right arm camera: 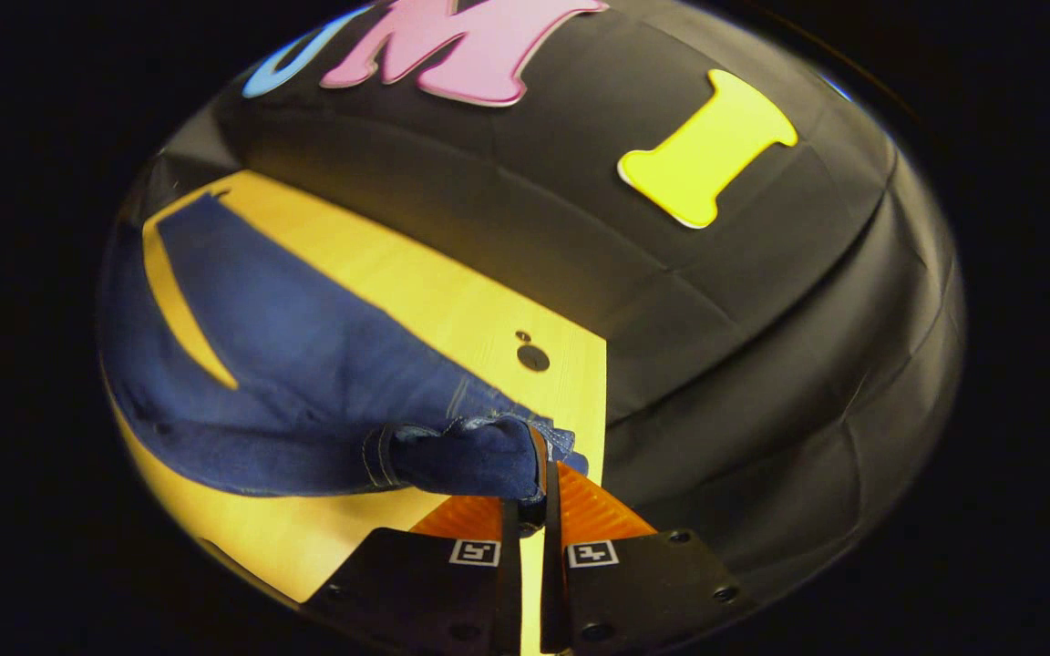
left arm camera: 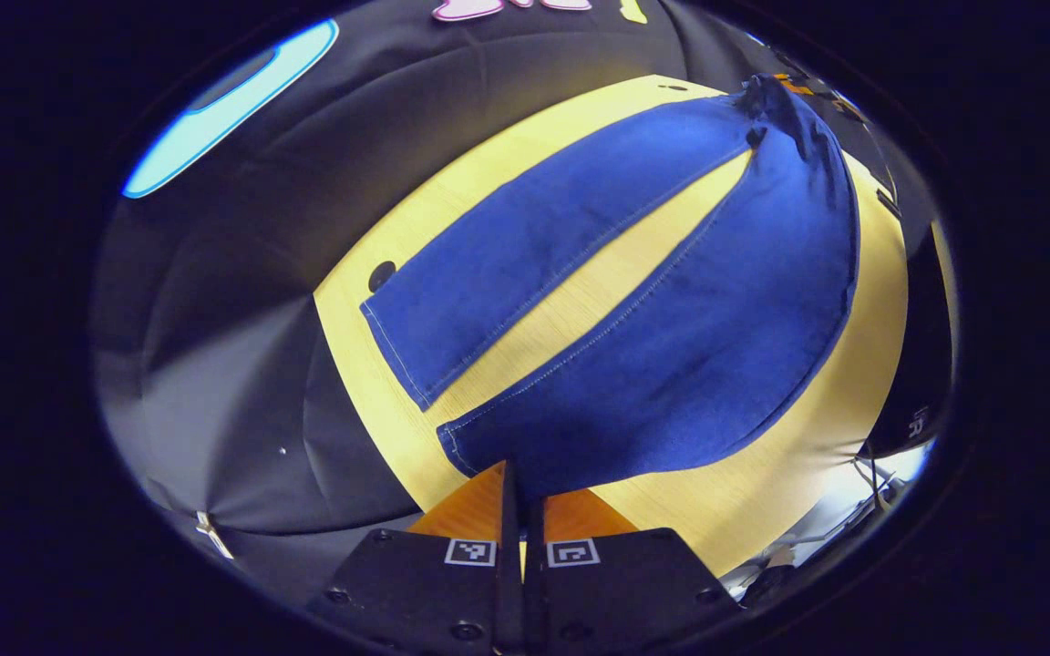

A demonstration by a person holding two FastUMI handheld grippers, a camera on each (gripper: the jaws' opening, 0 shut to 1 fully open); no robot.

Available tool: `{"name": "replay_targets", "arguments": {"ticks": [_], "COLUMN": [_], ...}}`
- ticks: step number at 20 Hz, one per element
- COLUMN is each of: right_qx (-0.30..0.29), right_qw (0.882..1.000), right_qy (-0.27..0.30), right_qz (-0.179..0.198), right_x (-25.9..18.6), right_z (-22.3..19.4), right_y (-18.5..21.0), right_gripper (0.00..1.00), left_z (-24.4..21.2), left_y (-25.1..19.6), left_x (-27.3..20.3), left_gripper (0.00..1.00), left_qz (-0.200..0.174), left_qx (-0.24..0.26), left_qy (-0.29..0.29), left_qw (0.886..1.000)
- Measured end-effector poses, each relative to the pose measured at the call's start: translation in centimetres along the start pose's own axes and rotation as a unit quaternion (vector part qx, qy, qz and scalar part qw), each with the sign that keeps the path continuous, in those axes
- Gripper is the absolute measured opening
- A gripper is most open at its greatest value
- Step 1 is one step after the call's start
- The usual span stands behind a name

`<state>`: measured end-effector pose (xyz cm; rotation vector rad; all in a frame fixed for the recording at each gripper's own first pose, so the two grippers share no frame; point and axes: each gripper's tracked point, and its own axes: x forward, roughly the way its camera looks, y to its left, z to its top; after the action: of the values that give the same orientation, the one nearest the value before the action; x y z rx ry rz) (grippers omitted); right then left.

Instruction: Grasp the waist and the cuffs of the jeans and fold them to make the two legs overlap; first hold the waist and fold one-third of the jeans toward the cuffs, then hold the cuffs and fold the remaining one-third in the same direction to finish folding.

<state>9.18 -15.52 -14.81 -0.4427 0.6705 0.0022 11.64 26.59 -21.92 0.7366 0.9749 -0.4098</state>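
The dark blue denim jeans (left arm camera: 671, 301) lie spread on the yellow wooden table (left arm camera: 762, 492), legs apart, cuffs toward 8 o'clock. The left gripper (left arm camera: 522, 483) pinches one cuff, and the right gripper (right arm camera: 532, 487) pinches the bunched waist. So basically just grabbed, and every fold's still to do.

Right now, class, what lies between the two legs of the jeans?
In the left gripper view, a bare wedge of the yellow wooden table separates the two legs of the jeans, narrowing toward the crotch.
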Motion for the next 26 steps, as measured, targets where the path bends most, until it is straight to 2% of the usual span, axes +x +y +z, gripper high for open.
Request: {"name": "replay_targets", "arguments": {"ticks": [2,4,8,11,12,13,14,16,17,18,19,20,21,22,23,24,26], "right_qx": [0.05,0.097,0.238,0.275,0.284,0.294,0.3,0.304,0.305,0.304,0.298,0.29,0.285,0.28,0.276,0.27,0.27], "right_qw": [0.999,0.995,0.971,0.96,0.957,0.954,0.951,0.947,0.946,0.946,0.948,0.951,0.953,0.955,0.957,0.959,0.961], "right_qy": [0.004,0.004,0.015,0.052,0.059,0.066,0.075,0.102,0.109,0.113,0.108,0.108,0.103,0.099,0.086,0.068,0.025], "right_qz": [-0.004,-0.012,-0.017,-0.004,-0.002,-0.003,-0.006,-0.015,-0.013,-0.012,-0.017,-0.025,-0.025,-0.023,-0.032,-0.046,-0.063], "right_x": [-1.4,-1.8,-2.6,-3.1,-3.3,-3.6,-3.4,-4.4,-5.2,-5.0,-5.6,-5.7,-6.0,-6.2,-6.7,-7.8,-10.2], "right_z": [1.9,2.9,4.3,3.8,3.5,3.2,3.0,3.9,4.4,4.9,5.7,4.9,4.9,4.6,4.8,5.2,6.5], "right_y": [-0.2,-0.4,-0.7,-0.2,0.0,0.1,-0.2,-0.6,-0.8,-0.9,-1.5,-1.6,-1.6,-1.2,-1.4,-2.1,-3.5], "right_gripper": [0.12,0.12,0.12,0.12,0.03,0.12,0.14,0.14,0.08,0.19,0.2,0.18,0.39,0.42,0.51,0.48,0.78], "left_z": [0.7,1.2,4.3,7.1,7.9,7.8,7.5,7.4,7.5,8.3,8.4,8.4,8.5,8.8,9.5,10.4,12.7], "left_y": [2.7,5.4,7.9,9.2,9.7,10.0,10.3,10.4,10.8,11.8,12.0,11.5,11.3,11.0,11.5,12.1,14.6], "left_x": [1.3,2.7,6.4,9.8,10.9,12.0,13.2,15.2,15.8,15.9,16.1,15.5,15.6,15.0,14.8,13.7,9.1], "left_gripper": [0.06,0.06,0.06,0.06,0.06,0.06,0.06,0.06,0.06,0.06,0.07,0.09,0.12,0.16,0.36,0.57,0.99], "left_qz": [0.013,0.033,0.049,0.048,0.046,0.046,0.047,0.043,0.047,0.054,0.056,0.059,0.055,0.051,0.054,0.062,0.089], "left_qx": [-0.027,-0.094,-0.24,-0.324,-0.351,-0.37,-0.384,-0.407,-0.415,-0.418,-0.42,-0.418,-0.421,-0.427,-0.434,-0.44,-0.441], "left_qy": [0.015,0.038,0.05,0.036,0.027,0.027,0.032,0.027,0.02,0.002,-0.006,-0.008,-0.011,-0.023,-0.05,-0.081,-0.154], "left_qw": [0.999,0.994,0.968,0.944,0.935,0.927,0.921,0.912,0.908,0.907,0.906,0.906,0.905,0.903,0.898,0.892,0.88]}}
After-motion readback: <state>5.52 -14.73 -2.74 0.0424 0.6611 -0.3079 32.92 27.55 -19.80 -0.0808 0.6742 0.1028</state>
